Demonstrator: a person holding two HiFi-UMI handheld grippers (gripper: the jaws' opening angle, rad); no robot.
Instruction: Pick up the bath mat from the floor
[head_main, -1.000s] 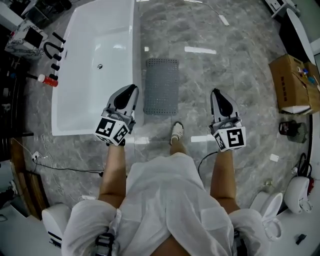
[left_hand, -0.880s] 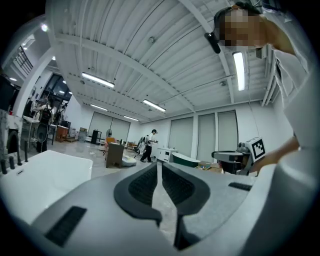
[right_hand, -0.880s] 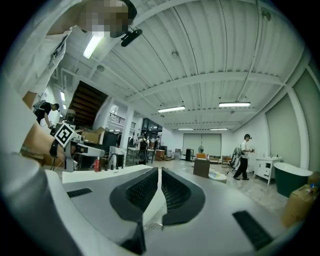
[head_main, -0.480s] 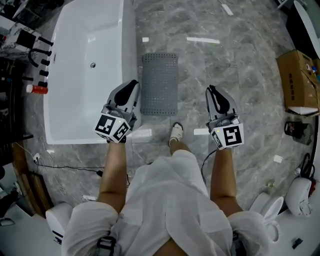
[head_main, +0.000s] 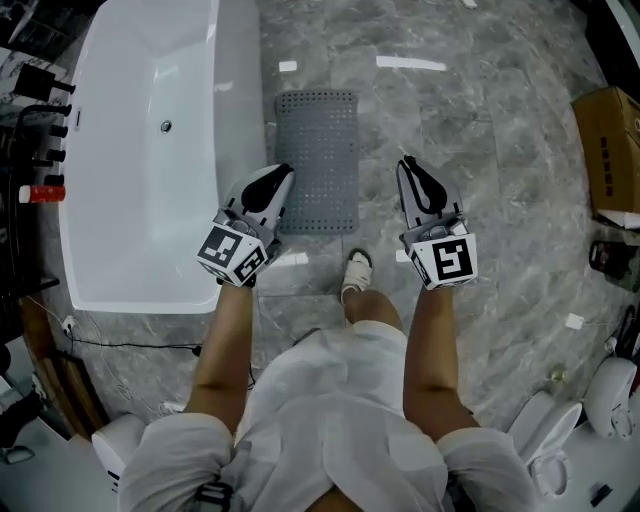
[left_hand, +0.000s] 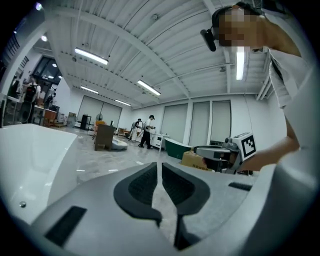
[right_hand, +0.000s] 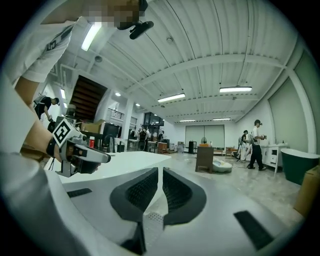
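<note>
Honestly, with left tongs (head_main: 284, 171) and right tongs (head_main: 405, 161) both pressed together, empty, I risk just skidding across the flat bath mat (head_main: 317, 160).

top (head_main: 330, 400): white, short-sleeved | shoe (head_main: 356, 272): white | left gripper (head_main: 284, 171), right gripper (head_main: 404, 161): grey, marker cubes

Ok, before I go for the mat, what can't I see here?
- bath mat: part of its left edge, head view, covered by the left gripper.
- Both gripper views: no mat; they look level across the room.
- cardboard box: head view, cut by the right edge.
- small items beside the bathtub: head view, too small to identify.
</note>
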